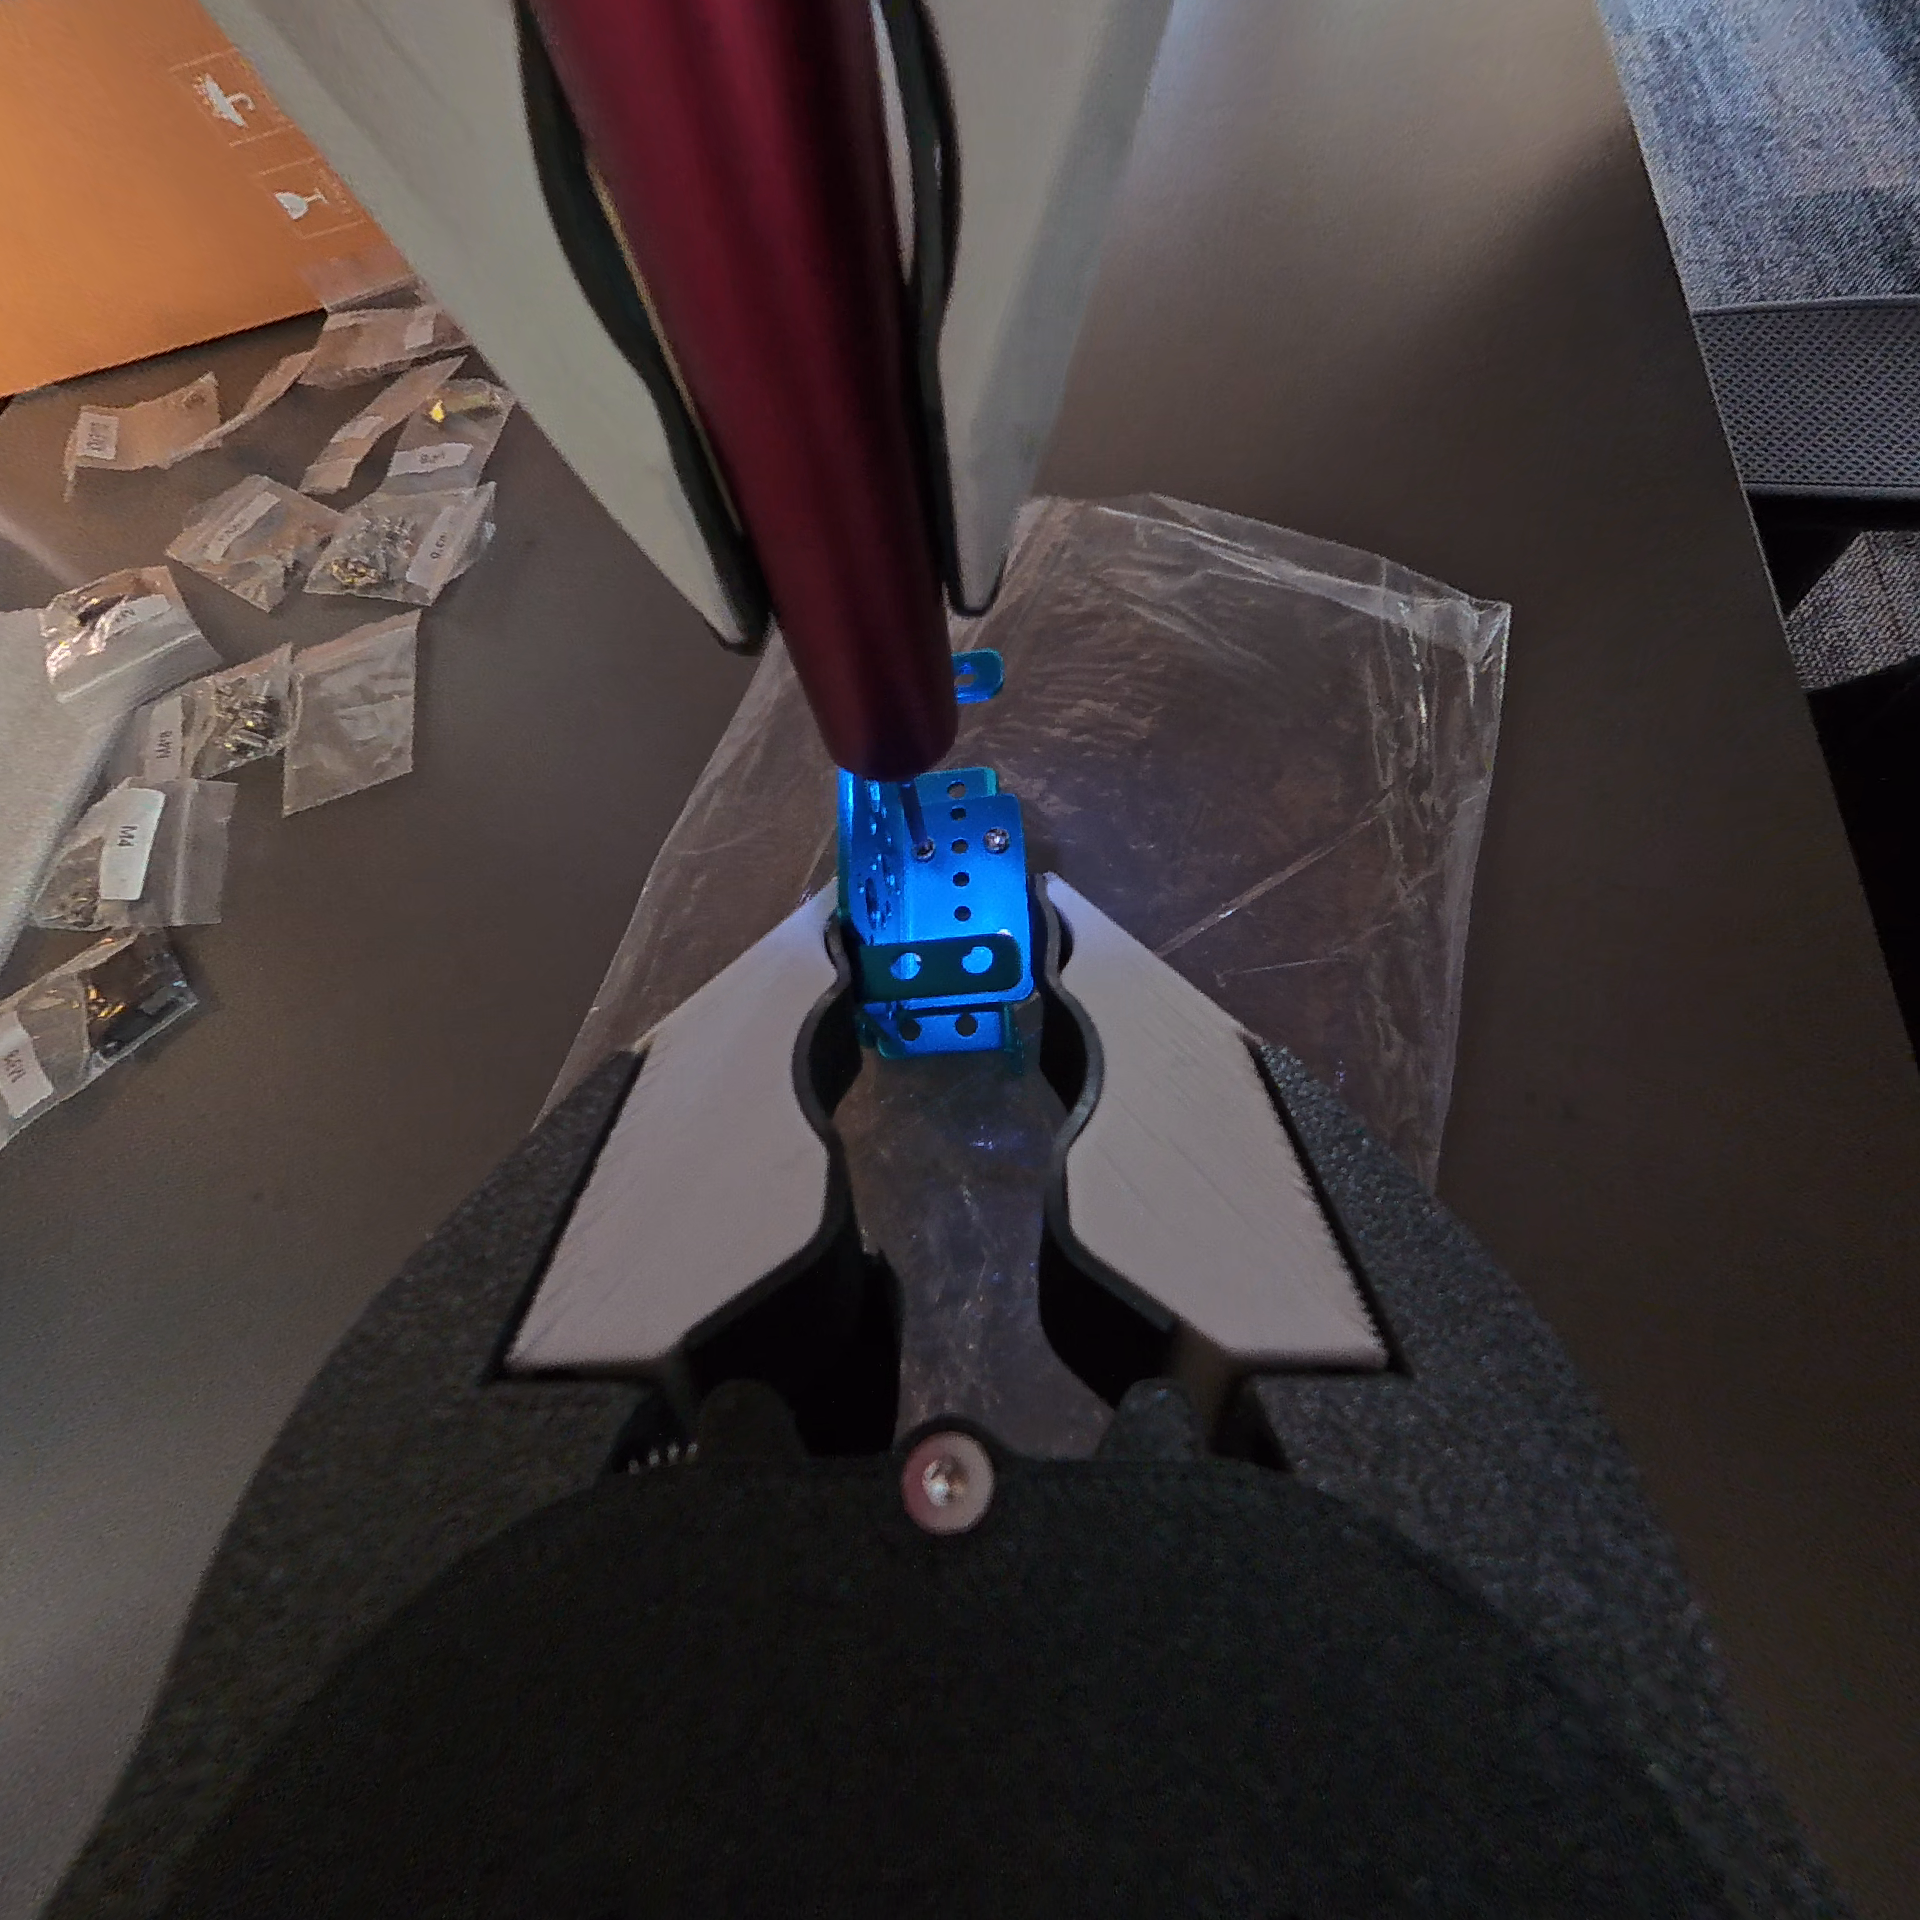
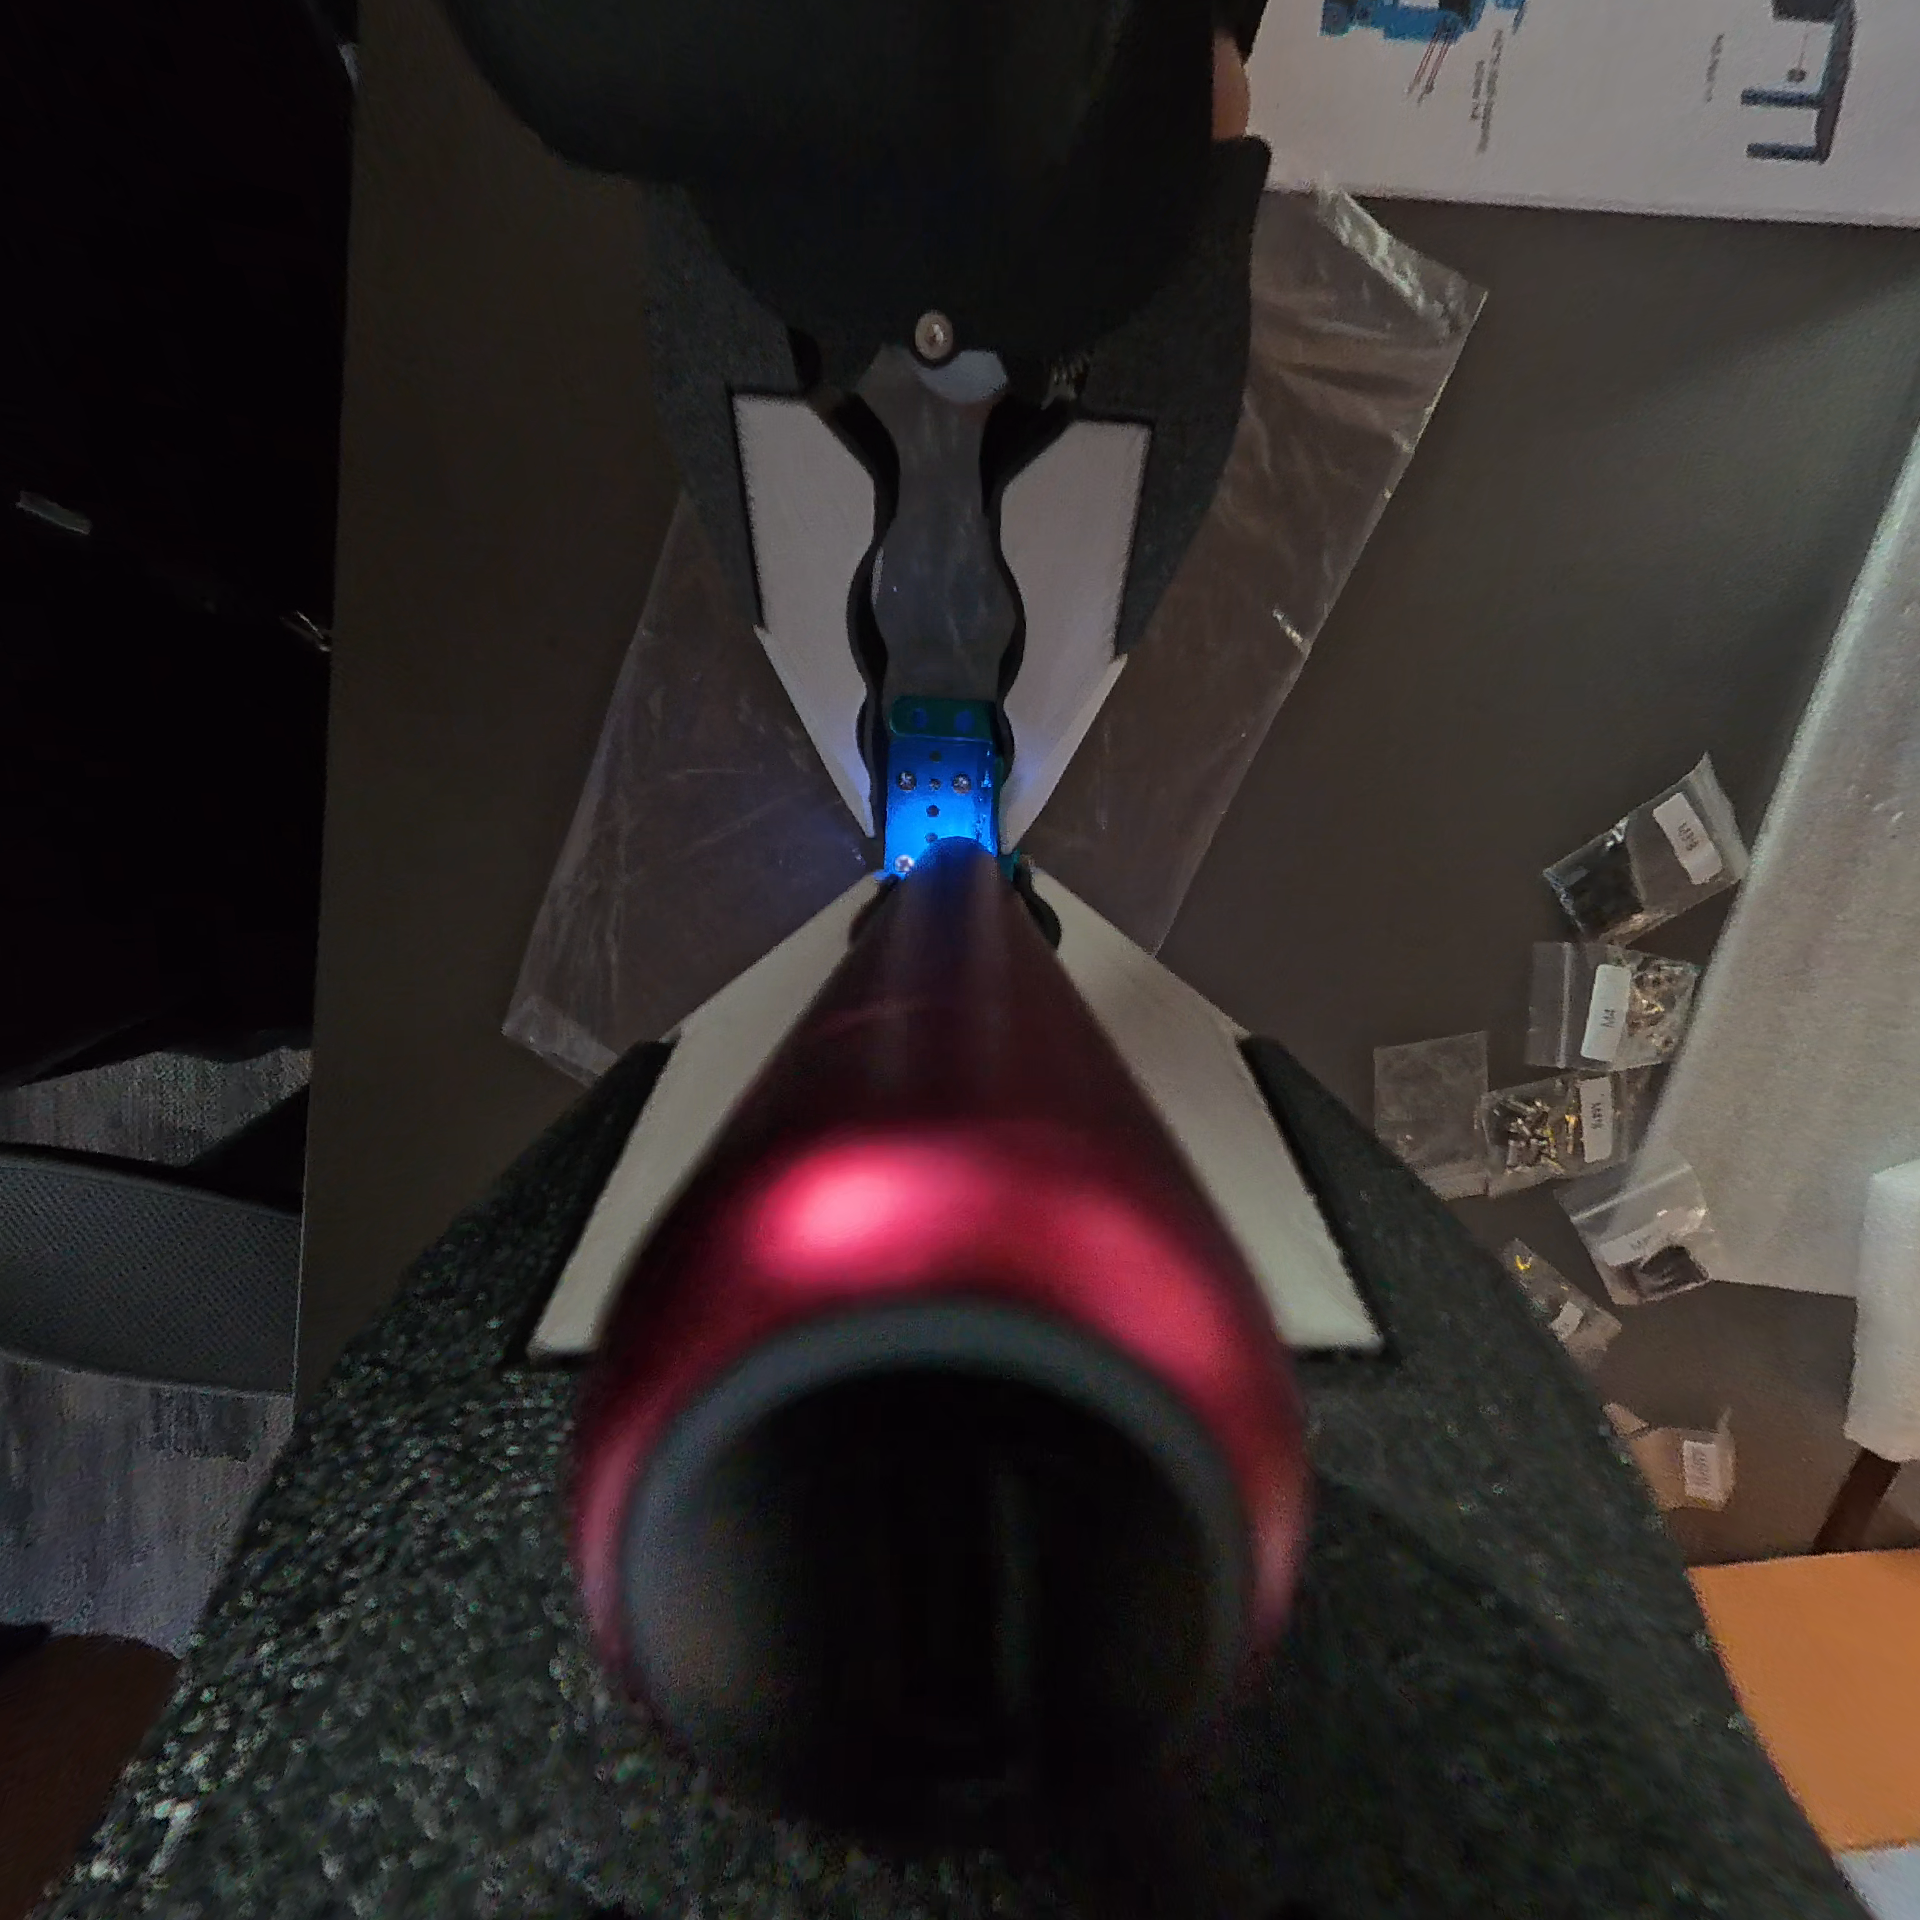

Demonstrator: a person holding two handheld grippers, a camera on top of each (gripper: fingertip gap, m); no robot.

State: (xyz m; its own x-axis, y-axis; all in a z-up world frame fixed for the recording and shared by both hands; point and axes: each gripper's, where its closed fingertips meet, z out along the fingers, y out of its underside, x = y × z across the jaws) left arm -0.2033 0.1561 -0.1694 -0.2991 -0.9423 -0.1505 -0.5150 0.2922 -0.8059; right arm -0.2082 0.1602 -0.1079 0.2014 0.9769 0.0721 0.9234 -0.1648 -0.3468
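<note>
My left gripper [image 1: 940, 935] is shut on a blue perforated metal bracket assembly [image 1: 956, 894] and holds it upright over a clear plastic bag [image 1: 1247, 748]. My right gripper [image 2: 945, 894] is shut on a dark red electric screwdriver [image 2: 935, 1299]. The screwdriver [image 1: 790, 395] comes down from the top of the left wrist view, and its lit bit tip touches a screw [image 1: 925, 850] on the bracket's face. A second screw [image 1: 997, 836] sits beside it. In the right wrist view the bracket [image 2: 935, 800] shows between the left gripper's fingers [image 2: 1060, 582], lit blue by the tool's light.
Several small clear bags of screws and hardware [image 1: 249, 644] lie on the dark table at left, also in the right wrist view [image 2: 1579, 1091]. An orange cardboard box [image 1: 135, 177] is behind them. A loose blue bracket [image 1: 982, 675] lies on the plastic. A printed sheet [image 2: 1610, 104] lies far right. The grippers' ends are close to 6 cm from one another.
</note>
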